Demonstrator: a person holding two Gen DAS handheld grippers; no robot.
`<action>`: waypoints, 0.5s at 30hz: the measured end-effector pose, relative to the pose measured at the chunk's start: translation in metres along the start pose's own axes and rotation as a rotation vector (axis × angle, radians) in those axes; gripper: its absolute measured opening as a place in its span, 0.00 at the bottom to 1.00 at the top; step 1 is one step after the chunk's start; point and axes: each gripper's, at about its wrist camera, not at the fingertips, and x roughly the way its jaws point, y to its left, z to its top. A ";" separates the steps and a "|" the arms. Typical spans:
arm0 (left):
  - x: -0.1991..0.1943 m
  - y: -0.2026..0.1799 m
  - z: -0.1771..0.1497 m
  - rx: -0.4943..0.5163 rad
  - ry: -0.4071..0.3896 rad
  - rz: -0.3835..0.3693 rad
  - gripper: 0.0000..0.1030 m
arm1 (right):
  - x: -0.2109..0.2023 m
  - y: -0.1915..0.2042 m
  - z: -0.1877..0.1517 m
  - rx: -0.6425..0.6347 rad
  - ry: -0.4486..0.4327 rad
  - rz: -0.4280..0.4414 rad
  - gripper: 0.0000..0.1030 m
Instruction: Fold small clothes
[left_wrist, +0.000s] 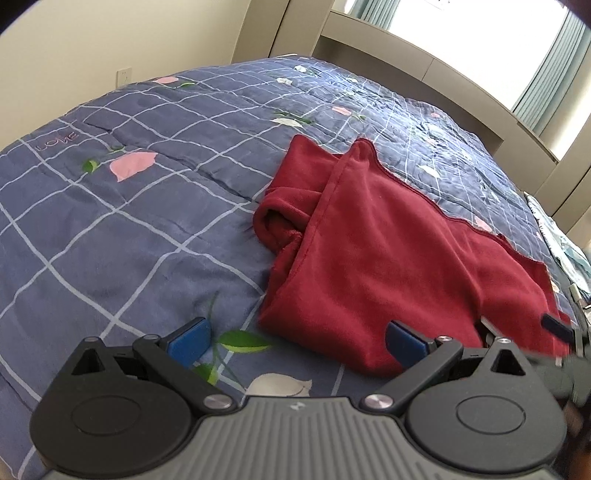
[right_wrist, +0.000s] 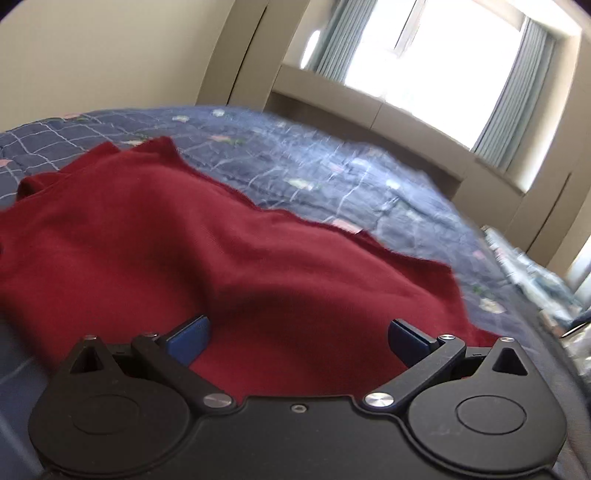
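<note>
A dark red garment (left_wrist: 388, 251) lies partly folded on the blue checked quilt (left_wrist: 129, 221), a sleeve bunched at its left side. My left gripper (left_wrist: 295, 339) is open and empty, hovering at the garment's near left corner; its right blue pad (left_wrist: 402, 341) is over the cloth and its left pad (left_wrist: 192, 338) is over the quilt. In the right wrist view the garment (right_wrist: 221, 258) fills the middle. My right gripper (right_wrist: 299, 339) is open and empty just above the garment's near edge. Part of the right gripper (left_wrist: 557, 325) shows at the garment's right corner in the left wrist view.
The bed's beige headboard (left_wrist: 406, 66) and a bright window with teal curtains (right_wrist: 424, 55) stand beyond the quilt. A patterned pillow or cloth (right_wrist: 535, 280) lies at the far right edge of the bed. A wall (left_wrist: 110, 37) runs along the left.
</note>
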 end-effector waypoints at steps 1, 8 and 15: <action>0.000 0.000 0.000 0.000 0.000 0.000 1.00 | -0.006 0.002 -0.002 -0.010 0.001 -0.006 0.99; 0.000 -0.001 -0.002 0.005 -0.002 0.004 1.00 | -0.034 0.012 -0.022 -0.010 -0.020 -0.059 0.99; -0.003 -0.009 -0.006 0.009 -0.019 -0.011 1.00 | -0.031 0.008 -0.024 0.017 -0.023 -0.044 0.99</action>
